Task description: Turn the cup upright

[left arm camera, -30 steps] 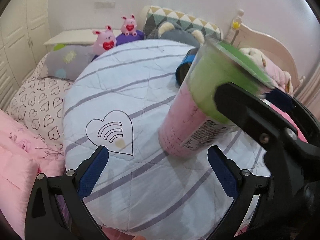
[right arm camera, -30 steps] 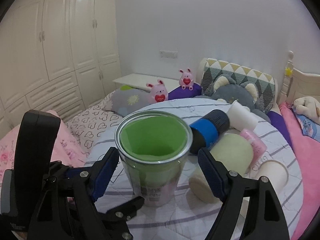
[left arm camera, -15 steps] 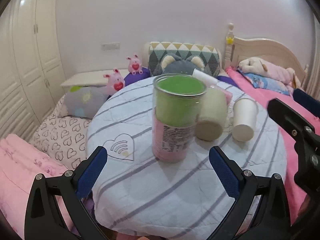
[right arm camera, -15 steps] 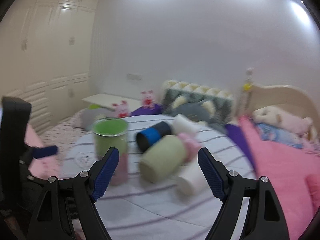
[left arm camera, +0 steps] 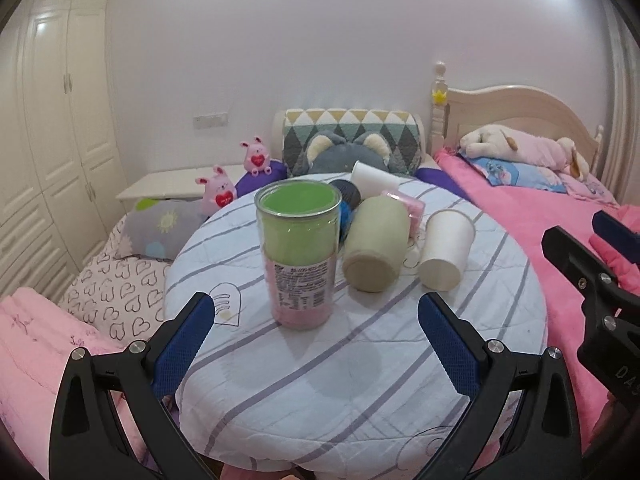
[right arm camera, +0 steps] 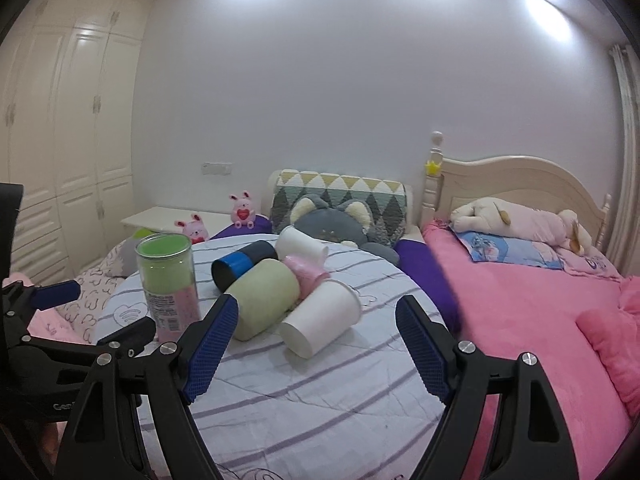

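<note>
the cup [left arm camera: 299,254], a clear tumbler with a green upper half and a pink lower half, stands on the striped round table [left arm camera: 360,380] with its open rim up and its long axis vertical, base flat on the cloth. a second ago the right tool was around it and it leaned in the left view; now it stands free with nothing touching it, so i judge this flip done and the release clean. both tools have pulled back toward the near edge since then. the left tool [left arm camera: 320,344] hangs just short of the cup, fingers spread wide with nothing between them. the right tool [right arm camera: 320,344] is also spread and bare, aimed past the cup toward the pile. behind and to the right of the cup, a beige cup [left arm camera: 376,248] and a white paper cup [left arm camera: 446,250] lie on their sides, bases toward the camera, with a blue-banded dark cup [right arm camera: 240,266] and a pink one [right arm camera: 306,274] further back, also lying down
</note>
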Demonstrator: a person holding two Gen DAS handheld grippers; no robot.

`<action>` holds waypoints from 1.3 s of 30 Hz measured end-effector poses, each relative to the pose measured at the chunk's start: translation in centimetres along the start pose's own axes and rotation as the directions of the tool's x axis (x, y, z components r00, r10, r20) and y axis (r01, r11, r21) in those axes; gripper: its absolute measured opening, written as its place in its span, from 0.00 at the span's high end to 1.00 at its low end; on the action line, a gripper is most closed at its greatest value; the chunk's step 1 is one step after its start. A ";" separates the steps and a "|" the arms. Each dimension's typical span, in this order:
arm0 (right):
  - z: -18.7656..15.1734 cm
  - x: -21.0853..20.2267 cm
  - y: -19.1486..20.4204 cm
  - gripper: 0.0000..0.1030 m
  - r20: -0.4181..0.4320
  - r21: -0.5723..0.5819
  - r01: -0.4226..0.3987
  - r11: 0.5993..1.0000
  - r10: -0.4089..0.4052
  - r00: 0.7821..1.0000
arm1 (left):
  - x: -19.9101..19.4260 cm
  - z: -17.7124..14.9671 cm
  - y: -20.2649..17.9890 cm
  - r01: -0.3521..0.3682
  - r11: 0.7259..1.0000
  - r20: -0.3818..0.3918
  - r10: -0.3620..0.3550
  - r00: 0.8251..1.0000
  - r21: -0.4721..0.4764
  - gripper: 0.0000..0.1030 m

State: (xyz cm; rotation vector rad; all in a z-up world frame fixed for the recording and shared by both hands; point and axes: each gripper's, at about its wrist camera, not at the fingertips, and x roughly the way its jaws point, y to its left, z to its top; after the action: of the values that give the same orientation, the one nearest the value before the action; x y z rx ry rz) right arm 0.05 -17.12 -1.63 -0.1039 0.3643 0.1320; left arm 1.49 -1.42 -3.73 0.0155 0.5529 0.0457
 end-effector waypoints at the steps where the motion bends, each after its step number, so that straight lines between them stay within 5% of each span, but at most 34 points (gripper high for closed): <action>1: 0.0 -0.1 -0.4 0.20 0.002 0.007 0.002 1.000 -0.002 1.000 | -0.1 0.1 -0.3 0.002 1.000 0.001 -0.002 1.000 0.003 0.00; 39: 1.0 1.0 -4.7 0.20 0.025 0.099 -0.047 0.994 0.044 0.999 | 0.2 3.4 -3.8 -0.043 0.999 0.014 0.043 0.999 -0.002 0.00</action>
State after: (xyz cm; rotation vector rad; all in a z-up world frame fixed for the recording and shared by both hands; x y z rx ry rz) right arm 2.02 -21.56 -0.66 0.0046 0.3500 0.1597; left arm 3.60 -5.17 -1.08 0.0261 0.5381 0.0883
